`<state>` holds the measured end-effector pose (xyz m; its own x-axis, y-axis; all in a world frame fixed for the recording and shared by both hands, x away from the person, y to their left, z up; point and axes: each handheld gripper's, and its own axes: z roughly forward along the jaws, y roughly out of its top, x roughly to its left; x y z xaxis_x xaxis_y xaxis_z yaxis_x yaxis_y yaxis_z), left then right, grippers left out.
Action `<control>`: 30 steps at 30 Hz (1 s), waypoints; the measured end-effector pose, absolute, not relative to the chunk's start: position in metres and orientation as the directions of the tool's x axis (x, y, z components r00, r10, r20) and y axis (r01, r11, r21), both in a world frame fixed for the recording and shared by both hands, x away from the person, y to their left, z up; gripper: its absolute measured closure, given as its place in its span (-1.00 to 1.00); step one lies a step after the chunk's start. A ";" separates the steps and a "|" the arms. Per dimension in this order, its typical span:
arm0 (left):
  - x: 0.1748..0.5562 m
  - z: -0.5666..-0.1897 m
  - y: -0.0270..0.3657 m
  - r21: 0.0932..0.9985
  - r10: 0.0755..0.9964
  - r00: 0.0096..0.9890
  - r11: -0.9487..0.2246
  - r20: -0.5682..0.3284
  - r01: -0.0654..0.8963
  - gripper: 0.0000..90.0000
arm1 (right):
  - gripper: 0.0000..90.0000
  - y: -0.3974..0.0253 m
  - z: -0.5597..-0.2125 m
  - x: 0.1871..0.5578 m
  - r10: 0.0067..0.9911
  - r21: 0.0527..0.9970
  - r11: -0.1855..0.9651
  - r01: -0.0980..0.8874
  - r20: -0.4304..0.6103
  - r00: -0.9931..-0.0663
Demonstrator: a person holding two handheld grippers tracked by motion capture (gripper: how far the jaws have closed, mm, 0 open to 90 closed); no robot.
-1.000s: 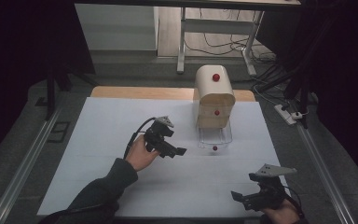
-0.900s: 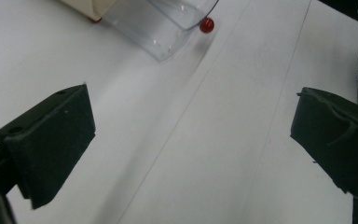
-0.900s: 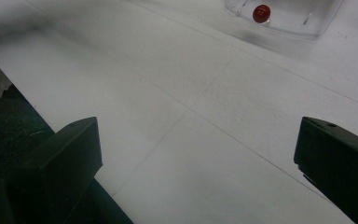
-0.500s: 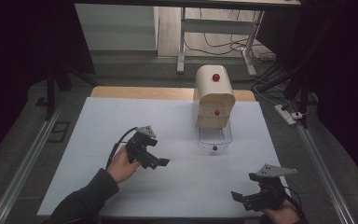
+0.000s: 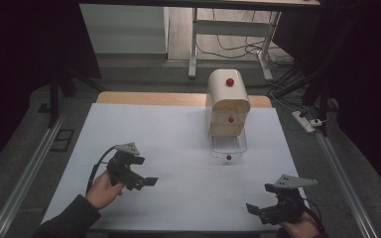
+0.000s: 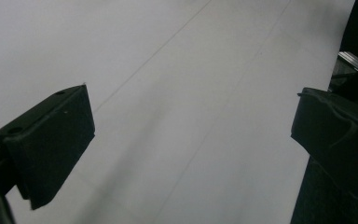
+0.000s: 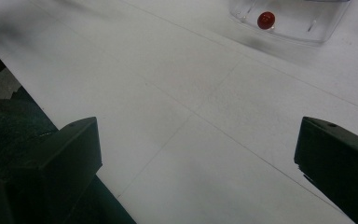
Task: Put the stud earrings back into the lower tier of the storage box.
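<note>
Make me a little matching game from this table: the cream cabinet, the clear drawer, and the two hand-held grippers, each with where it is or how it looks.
1. cream cabinet
2. clear drawer
3. left gripper
4. right gripper

a. near the table's front right corner, open
b. pulled out, red knob in front
c. over the white sheet at left, open
d. at the table's far side, red knob on top

Pairs: 1-d, 2-b, 3-c, 4-a

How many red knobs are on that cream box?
3: one on top of the box, one on its front, one on the pulled-out clear drawer. Others may be hidden behind.
</note>
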<state>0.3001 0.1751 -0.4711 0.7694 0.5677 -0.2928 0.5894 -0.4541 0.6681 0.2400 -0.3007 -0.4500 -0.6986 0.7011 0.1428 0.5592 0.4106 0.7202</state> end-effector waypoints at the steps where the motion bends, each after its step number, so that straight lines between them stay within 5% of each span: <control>1: 0.297 -0.471 0.180 0.670 0.574 0.764 -0.447 -0.294 0.593 -1.00 | -1.00 -0.301 -0.450 0.240 0.701 0.720 0.411 0.559 0.142 -0.699; 30: 0.214 -0.480 0.267 0.707 0.711 0.613 -0.234 -0.343 0.667 -1.00 | -1.00 -0.299 -0.451 0.241 0.709 0.710 0.417 0.568 0.136 -0.692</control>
<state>0.2142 0.2665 -0.4803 0.6131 0.7115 -0.3434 0.6673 -0.2338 0.7071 0.2409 -0.2991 -0.4507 -0.6917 0.7092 0.1362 0.5677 0.4174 0.7096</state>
